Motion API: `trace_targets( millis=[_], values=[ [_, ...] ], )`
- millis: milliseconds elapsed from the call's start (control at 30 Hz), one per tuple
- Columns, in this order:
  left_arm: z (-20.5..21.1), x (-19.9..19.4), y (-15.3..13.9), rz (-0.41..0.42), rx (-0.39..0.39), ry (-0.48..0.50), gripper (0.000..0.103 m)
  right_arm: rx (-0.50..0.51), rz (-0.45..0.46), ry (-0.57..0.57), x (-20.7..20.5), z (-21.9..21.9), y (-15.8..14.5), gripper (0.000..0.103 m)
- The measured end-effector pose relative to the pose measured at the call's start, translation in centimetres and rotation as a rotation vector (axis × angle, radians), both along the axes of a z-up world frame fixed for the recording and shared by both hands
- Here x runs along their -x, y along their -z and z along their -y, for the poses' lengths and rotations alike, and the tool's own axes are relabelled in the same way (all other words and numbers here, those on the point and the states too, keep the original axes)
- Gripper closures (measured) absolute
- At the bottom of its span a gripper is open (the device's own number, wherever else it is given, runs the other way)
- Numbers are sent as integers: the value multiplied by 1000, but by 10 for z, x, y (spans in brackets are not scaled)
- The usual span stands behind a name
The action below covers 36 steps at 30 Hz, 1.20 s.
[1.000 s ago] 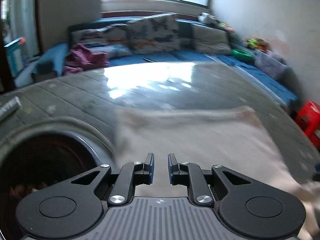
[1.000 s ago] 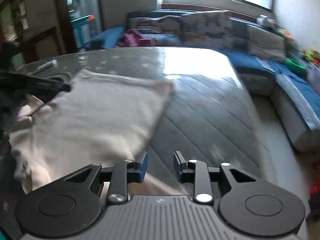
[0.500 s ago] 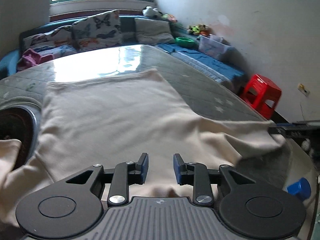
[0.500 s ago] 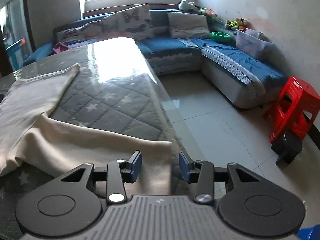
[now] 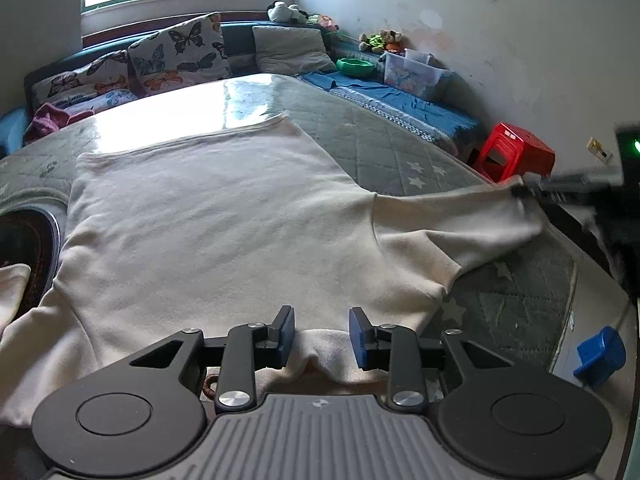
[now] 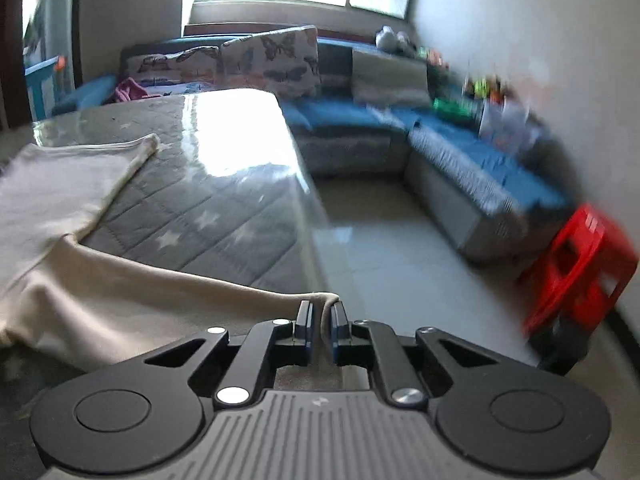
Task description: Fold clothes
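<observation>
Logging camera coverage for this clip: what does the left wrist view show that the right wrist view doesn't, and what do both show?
Only the left wrist view shows the cream sweatshirt's whole body spread flat, its collar between the open left gripper fingers, and a blue object at the table's near edge. Only the right wrist view shows the right gripper shut on the sleeve cuff, plus the tiled floor. Both show the quilted table cover, butterfly cushions, blue sofa and red stool.
</observation>
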<state>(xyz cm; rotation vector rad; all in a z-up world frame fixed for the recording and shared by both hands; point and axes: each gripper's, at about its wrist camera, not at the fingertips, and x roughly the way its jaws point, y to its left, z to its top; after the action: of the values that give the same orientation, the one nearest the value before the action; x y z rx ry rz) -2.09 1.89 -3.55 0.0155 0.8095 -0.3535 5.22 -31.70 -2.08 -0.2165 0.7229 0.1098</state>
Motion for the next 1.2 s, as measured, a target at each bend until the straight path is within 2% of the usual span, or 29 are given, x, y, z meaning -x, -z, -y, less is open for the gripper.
trace_targets(
  millis=[67,267,367,467,600,767,933,1067,1200],
  values=[
    [0,1,0,0,0,11,67,49,21,-11,-11,-5,-2,95],
    [0,3,0,-1,2,16,66,131,7,-23,-35,-17,12,91],
    [-1,3,-1,-2,18,17,66,72,28,-24,-25,-19,2,89],
    [0,4,-2,0,30,24,66,5,36,-102,-4,-30,-8,84],
    [1,5,-1,-3,39,21,65,-102,-7,-218,19,-52,-8,79],
    [-7,9,-6,7,50,-6,65,-134,-57,-274,28,-71,4,73],
    [-42,8,-17,56,36,-131,65,-130,-78,-247,26,-70,8,71],
    [-84,-2,-19,95,-33,-304,65,-136,-74,-249,25,-71,6,69],
    [-129,-21,-14,97,-110,-492,65,-135,-79,-261,23,-78,8,64]
  ],
)
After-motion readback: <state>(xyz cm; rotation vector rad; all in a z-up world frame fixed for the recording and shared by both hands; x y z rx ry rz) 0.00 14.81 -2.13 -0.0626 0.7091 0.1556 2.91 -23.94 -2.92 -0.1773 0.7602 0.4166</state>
